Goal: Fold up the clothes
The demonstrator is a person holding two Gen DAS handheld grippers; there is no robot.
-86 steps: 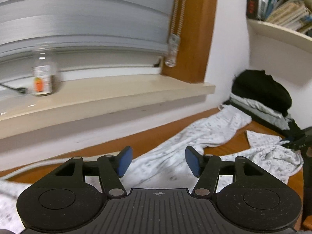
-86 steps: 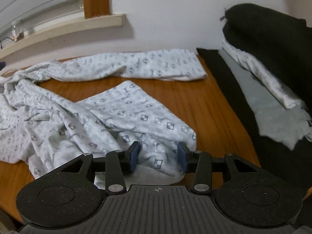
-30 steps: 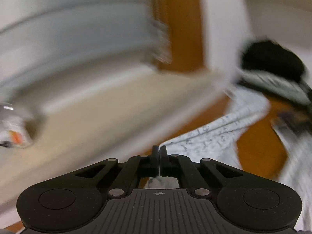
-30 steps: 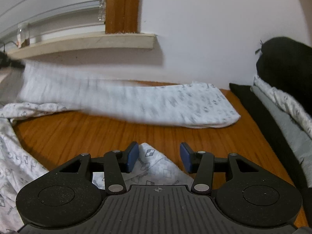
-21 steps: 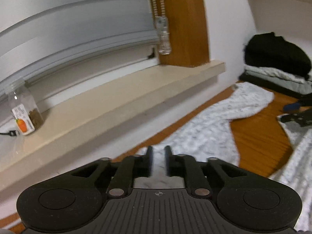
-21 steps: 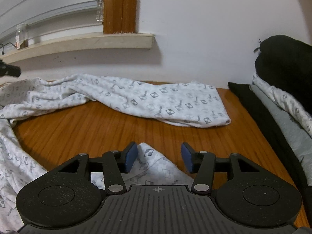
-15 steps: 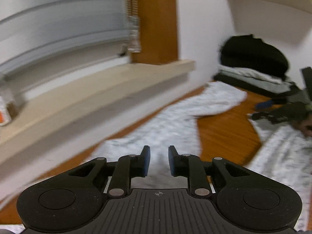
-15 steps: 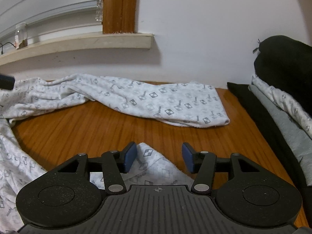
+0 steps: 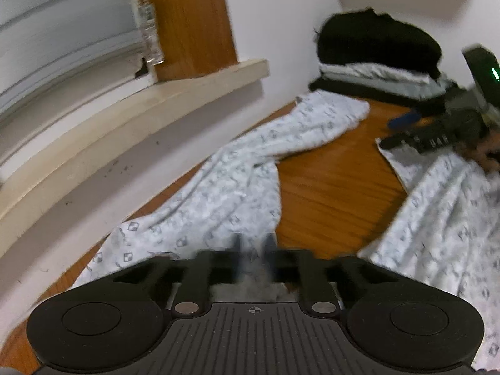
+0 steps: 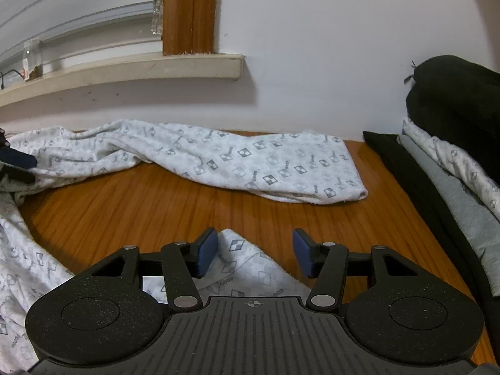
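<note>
**On the wooden bench: patterned trousers spread in two legs**

On the wooden bench (image 10: 162, 206) lie white patterned trousers (image 10: 237, 159). One leg runs long along the far wall under the window sill (image 10: 131, 68), its hem pointing right toward a stack of folded clothes (image 10: 450, 162). The other leg comes toward the near edge, and a corner of it lies between the parted blue pads (image 10: 207, 251) of the right tongs (image 10: 254, 251), which are released and grip nothing.

The left wrist view looks down the far leg (image 9: 231, 187) lengthwise, its hem far off beside the dark stack (image 9: 375, 62). The left tongs (image 9: 253, 259) are blurred; their pads stand a narrow gap apart over the cloth, and whether they pinch it cannot be told. This view alone shows the right tongs from outside (image 9: 437, 131), with a hand (image 9: 487, 153) behind them resting on the near leg (image 9: 443, 218).

Only the right wrist view shows a small clear bottle (image 10: 32, 59) standing on the sill at far left, and the blue tip of the left tongs at its left edge (image 10: 17, 159). A beaded blind cord (image 9: 148, 31) hangs beside the wooden window frame (image 9: 190, 22).
</note>
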